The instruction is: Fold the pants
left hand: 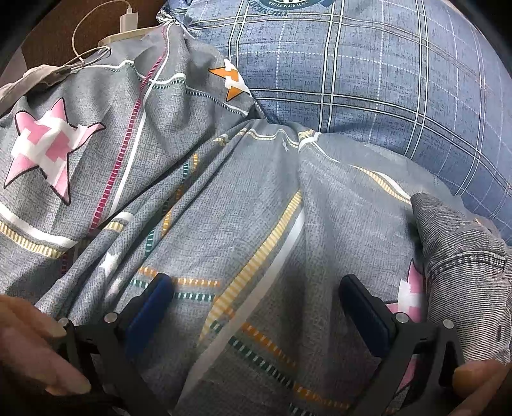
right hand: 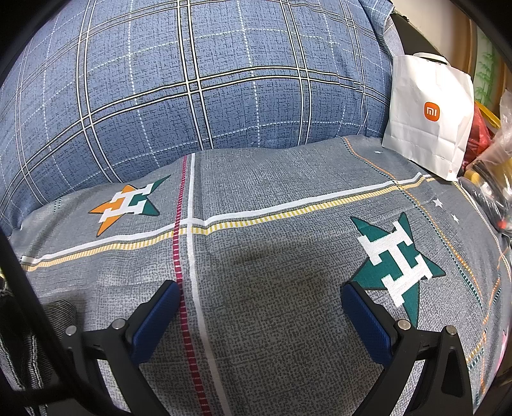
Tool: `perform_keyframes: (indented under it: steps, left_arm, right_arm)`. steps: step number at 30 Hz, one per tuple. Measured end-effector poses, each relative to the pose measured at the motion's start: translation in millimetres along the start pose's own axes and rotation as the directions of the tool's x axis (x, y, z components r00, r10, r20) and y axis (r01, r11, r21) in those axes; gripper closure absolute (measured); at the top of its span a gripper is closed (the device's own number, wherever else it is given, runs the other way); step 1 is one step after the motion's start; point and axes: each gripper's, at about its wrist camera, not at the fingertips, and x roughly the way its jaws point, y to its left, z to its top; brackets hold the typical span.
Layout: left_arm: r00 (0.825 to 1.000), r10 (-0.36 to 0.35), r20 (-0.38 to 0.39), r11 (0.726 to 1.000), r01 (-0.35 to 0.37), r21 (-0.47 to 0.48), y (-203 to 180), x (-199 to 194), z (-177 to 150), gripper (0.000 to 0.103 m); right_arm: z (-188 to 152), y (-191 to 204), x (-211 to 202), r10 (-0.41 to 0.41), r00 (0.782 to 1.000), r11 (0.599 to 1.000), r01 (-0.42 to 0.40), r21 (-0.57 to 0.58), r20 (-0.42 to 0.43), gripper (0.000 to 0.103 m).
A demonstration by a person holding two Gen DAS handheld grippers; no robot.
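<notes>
Grey stitched-denim pants (left hand: 464, 256): bunched fold just right of the left gripper (left hand: 256, 288), touching its right finger, not between the jaws. A dark striped fold at the right view's lower left edge, left of the right gripper (right hand: 259, 297), may be the same cloth; cannot tell. Left gripper spread wide over a rumpled grey sheet (left hand: 192, 192) with stars, gripping nothing. Right gripper likewise splayed, empty, above flat sheet. Blue plaid cushion (right hand: 192, 80) ahead of both. White paper bag (right hand: 428, 118) far right. Charger and cable (left hand: 128, 19) far left. Fingertips (left hand: 64, 384) on the left handle.
</notes>
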Motion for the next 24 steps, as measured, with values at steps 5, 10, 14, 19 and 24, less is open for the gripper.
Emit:
perform_keyframes:
  steps: [5,10,14,19,24]
  left_arm:
    - [1.000,0.008,0.001,1.000,-0.008,0.004,-0.8,-1.3,-0.8,0.000]
    - [1.000,0.005,0.001,1.000,-0.005,0.002,-1.0,-1.3,-0.9,0.000]
    - [1.000,0.005,0.000,1.000,-0.005,0.002,-1.0,-1.1,-0.8,0.000]
    - [1.000,0.004,0.000,1.000,-0.004,0.002,-1.6,-1.2,-0.9,0.000]
    - [1.000,0.005,0.000,1.000,-0.005,0.002,-2.1,-1.1,-0.9,0.000]
  right_arm:
    - [0.0,0.0,0.0,0.000,1.000,1.000,0.000,0.000,0.000,0.001]
    - [0.0,0.0,0.0,0.000,1.000,1.000,0.000,0.000,0.000,0.001]
    - [-0.1,0.0,-0.1,0.000,1.000,1.000,0.000,0.000,0.000,0.001]
    - [0.0,0.0,0.0,0.000,1.000,1.000,0.000,0.000,0.000,0.001]
    - [-0.1,0.0,0.0,-0.001,1.000,1.000,0.001,0.000,-0.001,0.001]
